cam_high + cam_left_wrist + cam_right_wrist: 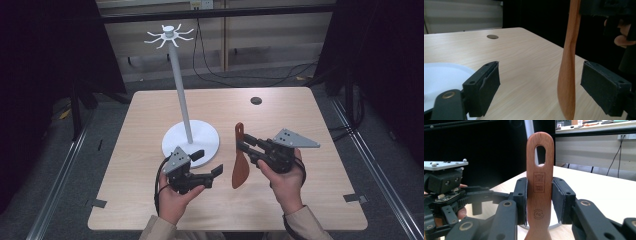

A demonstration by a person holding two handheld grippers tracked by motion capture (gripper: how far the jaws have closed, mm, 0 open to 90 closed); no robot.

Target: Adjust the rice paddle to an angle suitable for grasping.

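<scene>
Bench [320, 200]: pale wood top, rounded corners; bare stretches along the left edge, the right edge and the near edge on either side of the person's forearms. A small dark round insert [256, 100] sits near the far edge, right of centre.

Stand [190, 140]: white round base left of the bench's centre, thin upright pole, ring of hooks at the top.

Room: dark drapes at both sides, grey floor with metal rails, cables on the floor past the far edge.

Wooden spatula [540, 185]: upright, slotted handle end uppermost, over the bench's centre-right.

Right claw [540, 200]: clamped on the spatula's handle, one pad on each edge.

Left claw [539, 87]: jaws apart; the spatula's blade hangs between the pads, nearer the right one, touching neither.
</scene>
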